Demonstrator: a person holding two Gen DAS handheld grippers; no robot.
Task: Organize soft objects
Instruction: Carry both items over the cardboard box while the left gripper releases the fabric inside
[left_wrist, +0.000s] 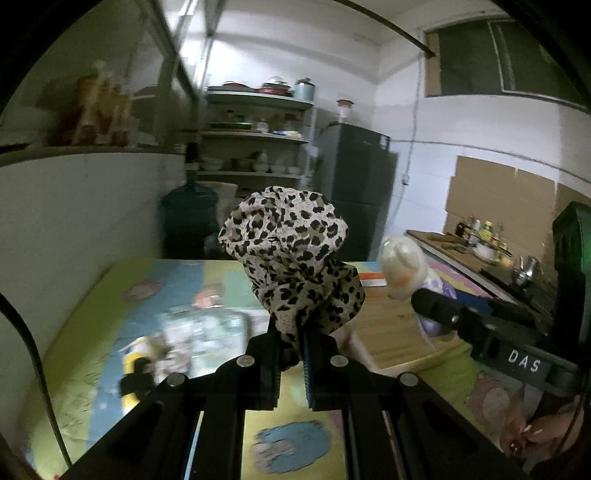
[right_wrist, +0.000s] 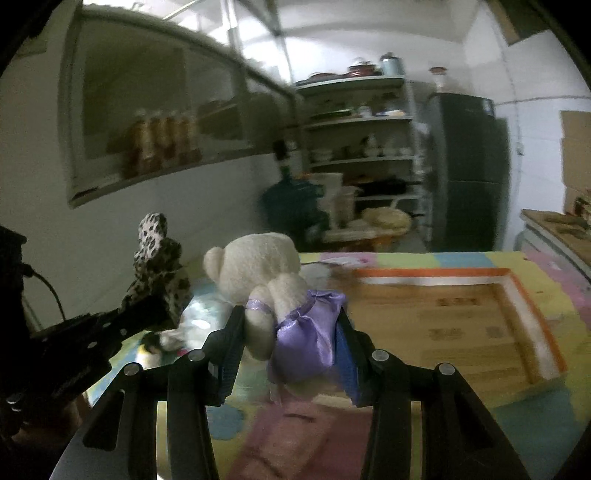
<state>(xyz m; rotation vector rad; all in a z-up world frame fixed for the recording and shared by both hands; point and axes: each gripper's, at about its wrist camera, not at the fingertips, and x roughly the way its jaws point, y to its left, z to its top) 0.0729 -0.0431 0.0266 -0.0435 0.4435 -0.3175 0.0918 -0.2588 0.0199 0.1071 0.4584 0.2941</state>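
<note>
Left wrist view: my left gripper (left_wrist: 291, 339) clenched leopard-print cloth (left_wrist: 291, 258); right gripper (right_wrist: 291, 332) grasped teddy bear (right_wrist: 258, 280). Both lifted; next move, I judged: carry right into wooden tray (right_wrist: 532, 306).

Home kitchen. Open shelves (left_wrist: 258, 136) stacked with pots and bowls, dark fridge (left_wrist: 360, 188), water jug (left_wrist: 190, 218) on floor, counter (left_wrist: 461, 251) crowded with condiment bottles.
</note>
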